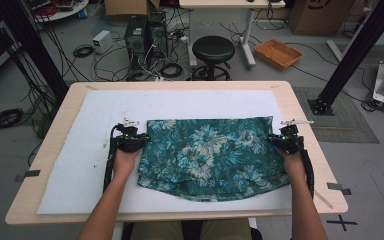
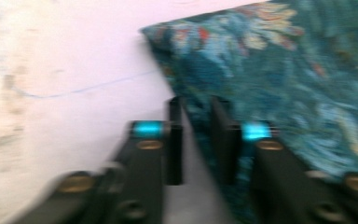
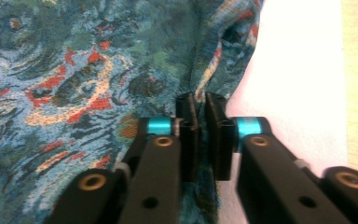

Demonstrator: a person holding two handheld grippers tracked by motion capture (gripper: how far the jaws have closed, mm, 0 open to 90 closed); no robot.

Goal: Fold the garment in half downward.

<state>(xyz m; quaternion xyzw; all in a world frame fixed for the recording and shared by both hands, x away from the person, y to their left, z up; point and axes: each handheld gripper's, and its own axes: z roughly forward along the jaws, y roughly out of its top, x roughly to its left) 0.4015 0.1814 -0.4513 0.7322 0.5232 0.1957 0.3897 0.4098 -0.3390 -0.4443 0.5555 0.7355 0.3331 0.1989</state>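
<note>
Between the left gripper's [image 1: 141, 141] nearly closed jaws, the floral cloth's [image 1: 210, 155] left edge is pinched. Right gripper [image 1: 275, 141] jaws clamp its opposite edge; cloth spreads flat on white mat [image 1: 80, 165] between them.

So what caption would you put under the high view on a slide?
Two hand-held grippers, left gripper and right gripper, pinch opposite edges of a teal floral cloth on a white mat.

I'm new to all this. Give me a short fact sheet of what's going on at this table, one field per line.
Work in hand: folding a teal floral cloth
Cloth: folded over, layered edges toward the person
Surface: white mat on a wooden table
Left claw: shut on the cloth's left edge
Right claw: shut on the cloth's right edge
Beyond the table: black stool, orange basket
</note>
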